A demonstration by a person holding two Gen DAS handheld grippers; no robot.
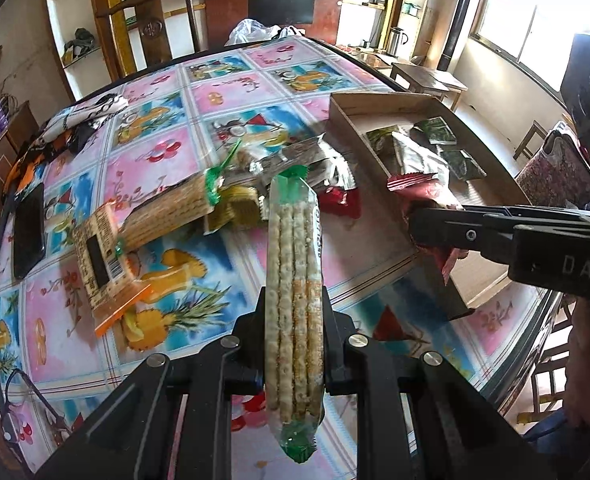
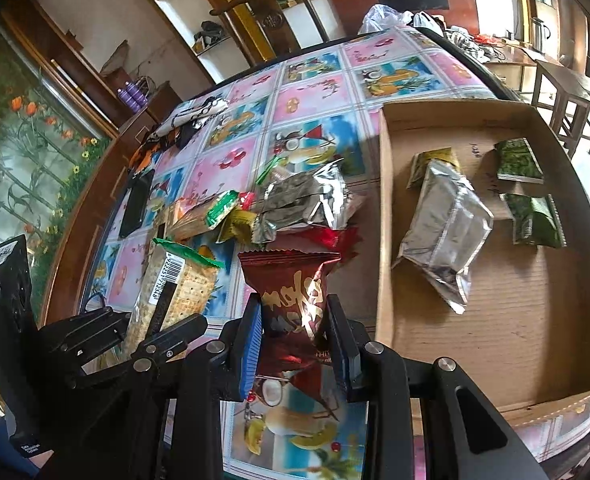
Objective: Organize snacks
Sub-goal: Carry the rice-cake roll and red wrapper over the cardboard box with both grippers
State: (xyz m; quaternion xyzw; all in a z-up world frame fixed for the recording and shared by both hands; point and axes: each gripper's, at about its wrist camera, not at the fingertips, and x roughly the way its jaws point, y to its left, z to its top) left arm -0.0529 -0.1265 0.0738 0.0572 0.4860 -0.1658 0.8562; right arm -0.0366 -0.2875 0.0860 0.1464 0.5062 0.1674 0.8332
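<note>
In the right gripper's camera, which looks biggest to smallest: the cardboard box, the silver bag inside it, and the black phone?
1. cardboard box
2. silver bag
3. black phone

The phone lies farther from the camera, so it may look smaller than it really is.

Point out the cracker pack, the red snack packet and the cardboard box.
cracker pack (image 1: 295,264), left wrist view, middle of the clear wrapper.
red snack packet (image 2: 295,296), right wrist view, printed front between the fingers.
cardboard box (image 2: 535,320), right wrist view, bare floor of the box.
</note>
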